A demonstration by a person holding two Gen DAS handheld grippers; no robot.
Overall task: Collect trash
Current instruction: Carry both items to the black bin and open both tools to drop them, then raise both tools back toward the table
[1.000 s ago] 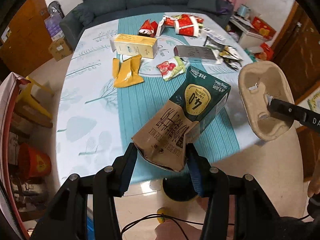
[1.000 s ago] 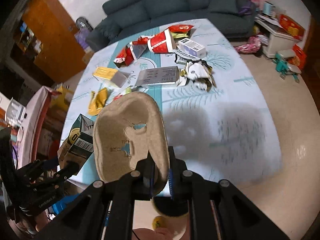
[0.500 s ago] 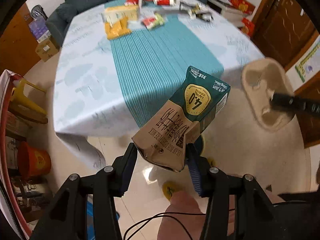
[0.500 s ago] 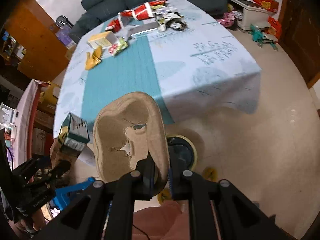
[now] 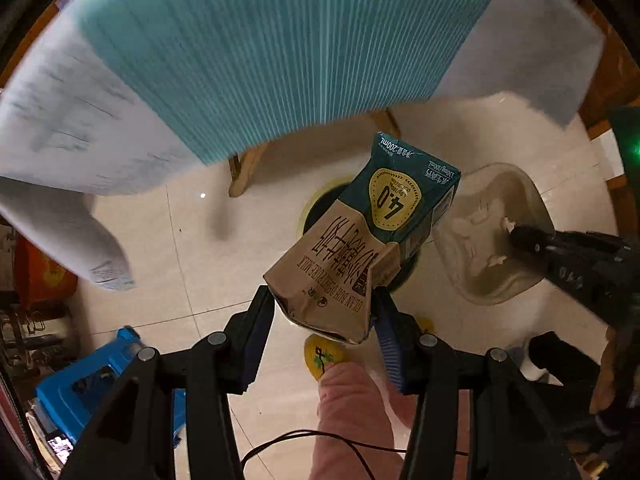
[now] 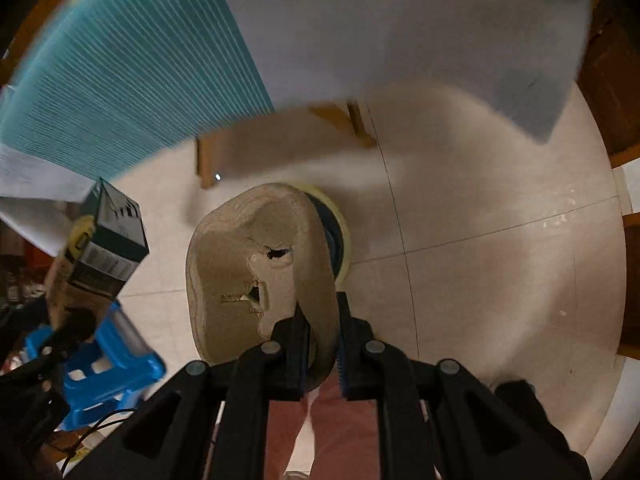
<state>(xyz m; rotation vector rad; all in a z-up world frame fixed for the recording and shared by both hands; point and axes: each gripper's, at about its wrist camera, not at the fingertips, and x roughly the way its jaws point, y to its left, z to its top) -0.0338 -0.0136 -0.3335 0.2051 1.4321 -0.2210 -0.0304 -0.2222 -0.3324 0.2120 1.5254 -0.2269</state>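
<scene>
My left gripper point(image 5: 323, 312) is shut on a crumpled green and brown milk carton point(image 5: 360, 240), held above the floor. The carton also shows at the left of the right wrist view point(image 6: 96, 248). My right gripper point(image 6: 323, 334) is shut on the rim of a torn beige paper-pulp tray point(image 6: 256, 264). That tray shows to the right of the carton in the left wrist view point(image 5: 496, 236). Both items hang over a round dark bin with a yellow rim point(image 6: 340, 236), mostly hidden behind them on the tiled floor point(image 6: 480, 240).
The table's edge, with its teal and white cloth point(image 5: 260, 48), fills the top of both views, wooden legs point(image 5: 244, 168) below it. A blue plastic stool point(image 5: 100, 376) stands at the lower left. The person's pink-trousered leg point(image 5: 352, 412) and yellow slipper point(image 5: 322, 354) are below.
Both grippers have drawn back from the tabletop and tipped down toward the floor. The trash-strewn tabletop has left the view; the bin, table legs and floor show instead. Both grips are unchanged.
</scene>
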